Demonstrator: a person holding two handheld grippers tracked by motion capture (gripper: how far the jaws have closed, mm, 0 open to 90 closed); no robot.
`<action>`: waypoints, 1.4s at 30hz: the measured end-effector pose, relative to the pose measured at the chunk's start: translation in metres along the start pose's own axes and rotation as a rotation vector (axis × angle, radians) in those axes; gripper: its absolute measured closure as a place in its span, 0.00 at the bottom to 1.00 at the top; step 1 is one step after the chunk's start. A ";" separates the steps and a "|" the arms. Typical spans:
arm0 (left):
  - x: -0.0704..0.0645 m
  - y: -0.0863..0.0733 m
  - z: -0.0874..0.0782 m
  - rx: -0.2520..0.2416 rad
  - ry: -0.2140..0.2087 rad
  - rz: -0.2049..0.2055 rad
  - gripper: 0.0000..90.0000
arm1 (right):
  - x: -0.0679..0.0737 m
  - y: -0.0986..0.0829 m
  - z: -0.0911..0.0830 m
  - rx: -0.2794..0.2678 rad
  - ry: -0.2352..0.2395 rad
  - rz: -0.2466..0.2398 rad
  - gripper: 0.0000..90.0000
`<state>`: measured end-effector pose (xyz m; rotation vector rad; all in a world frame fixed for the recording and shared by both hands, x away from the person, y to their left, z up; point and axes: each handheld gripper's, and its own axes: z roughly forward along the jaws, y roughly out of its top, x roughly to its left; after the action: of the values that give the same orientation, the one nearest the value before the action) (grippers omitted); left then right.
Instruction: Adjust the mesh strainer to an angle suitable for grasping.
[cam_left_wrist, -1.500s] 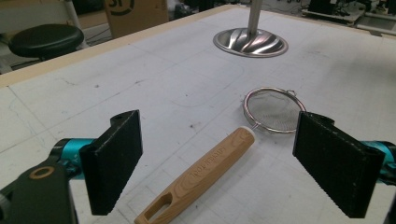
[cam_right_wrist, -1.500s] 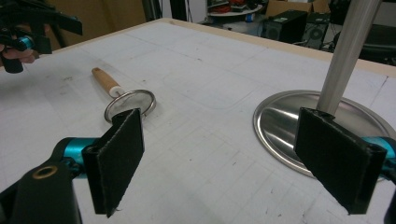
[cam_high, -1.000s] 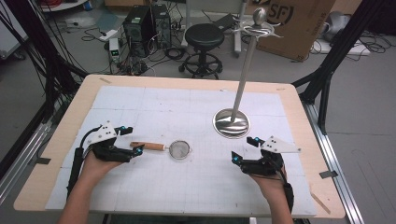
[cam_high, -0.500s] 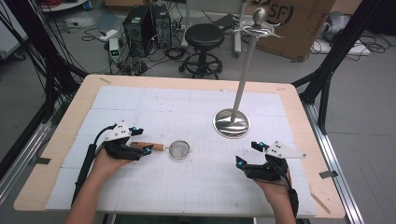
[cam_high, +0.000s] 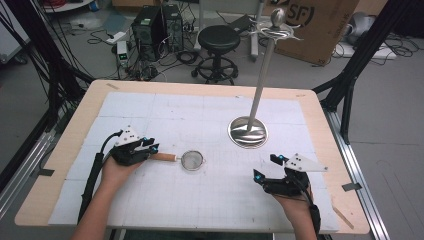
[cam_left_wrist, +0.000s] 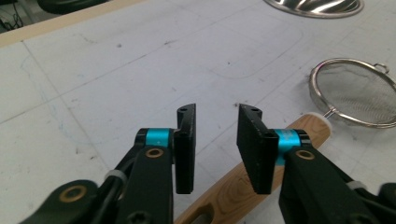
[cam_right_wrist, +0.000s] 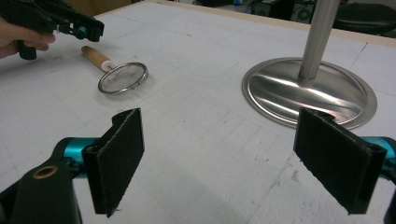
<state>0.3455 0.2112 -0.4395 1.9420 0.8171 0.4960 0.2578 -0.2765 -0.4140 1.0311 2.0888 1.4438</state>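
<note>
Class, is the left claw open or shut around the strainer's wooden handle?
Open: the left claw shows a gap between its jaws, above the strainer handle, not clamping it.

The left gripper (cam_left_wrist: 215, 140) hovers with jaws parted above the light wooden handle (cam_left_wrist: 261, 175) of a round steel mesh strainer (cam_left_wrist: 357, 95).

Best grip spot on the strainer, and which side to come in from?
Grip the wooden handle, not the mesh bowl. The strainer lies flat, handle pointing toward the left hand-held gripper, whose open jaws hover over the handle. Coming straight down from above, jaws straddling the handle across its width, looks best; the thin wire rim would likely slip.
</note>
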 end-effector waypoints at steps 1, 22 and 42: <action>0.000 -0.001 0.000 0.006 0.003 0.003 0.82 | 0.000 0.000 0.000 0.001 0.000 0.000 0.17; -0.004 -0.006 0.004 0.150 -0.043 0.039 0.99 | 0.000 0.000 0.004 0.017 0.007 0.000 0.17; -0.030 -0.013 -0.011 0.189 -0.217 0.086 0.99 | 0.004 0.013 0.034 0.029 0.066 -0.039 0.17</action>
<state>0.3136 0.2008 -0.4455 2.1678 0.6626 0.2592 0.2828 -0.2492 -0.4152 0.9602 2.1702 1.4515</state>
